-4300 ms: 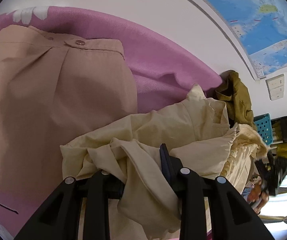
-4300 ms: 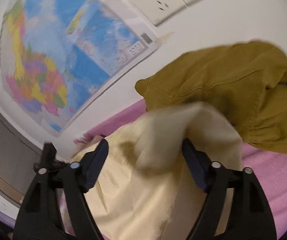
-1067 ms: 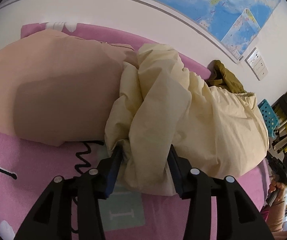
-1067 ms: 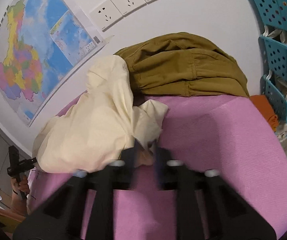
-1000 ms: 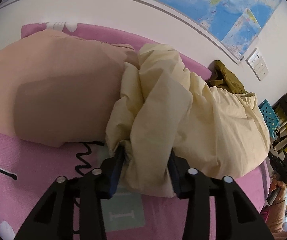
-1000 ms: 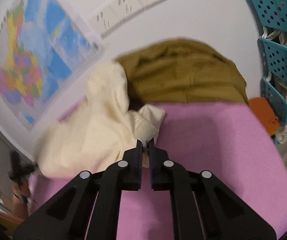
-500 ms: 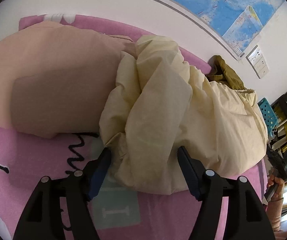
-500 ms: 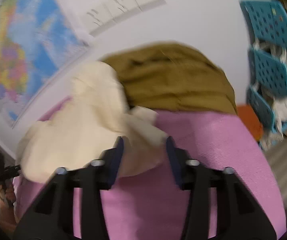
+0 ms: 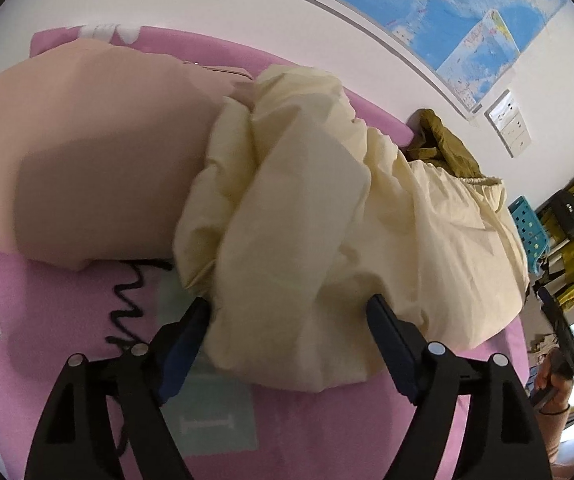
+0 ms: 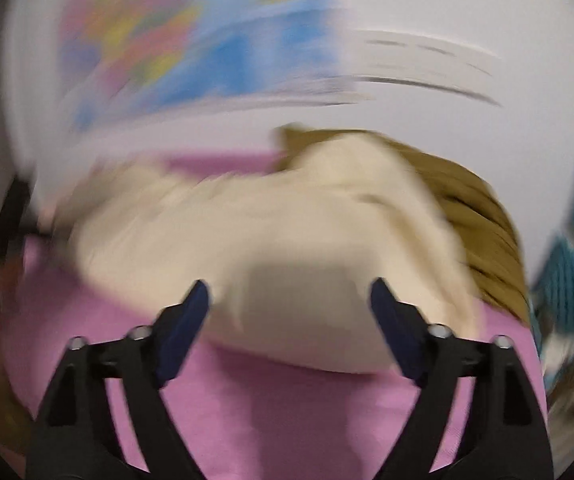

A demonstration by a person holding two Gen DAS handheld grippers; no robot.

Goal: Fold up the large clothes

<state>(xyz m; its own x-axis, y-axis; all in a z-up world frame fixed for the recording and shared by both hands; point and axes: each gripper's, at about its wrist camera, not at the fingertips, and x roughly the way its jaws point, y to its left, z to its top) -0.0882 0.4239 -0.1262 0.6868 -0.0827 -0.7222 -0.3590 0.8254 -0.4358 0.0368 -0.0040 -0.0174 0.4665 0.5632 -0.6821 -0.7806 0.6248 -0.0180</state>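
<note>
A crumpled cream garment (image 9: 327, 240) lies in a heap on the pink bed cover (image 9: 67, 312). My left gripper (image 9: 291, 312) is open, its jaws wide on either side of the heap's near edge. The cream garment also shows in the blurred right wrist view (image 10: 287, 248). My right gripper (image 10: 287, 300) is open, its jaws wide apart at the garment's near edge.
A flat peach garment (image 9: 99, 152) lies to the left, partly under the cream one. An olive garment (image 9: 447, 148) sits by the wall, also in the right wrist view (image 10: 483, 240). Blue baskets (image 9: 527, 224) stand at the right. A wall map (image 9: 467, 12) hangs behind.
Both grippers have opened and let go of the cream garment, which now rests on the bed. The right gripper is swinging fast, blurring its view.
</note>
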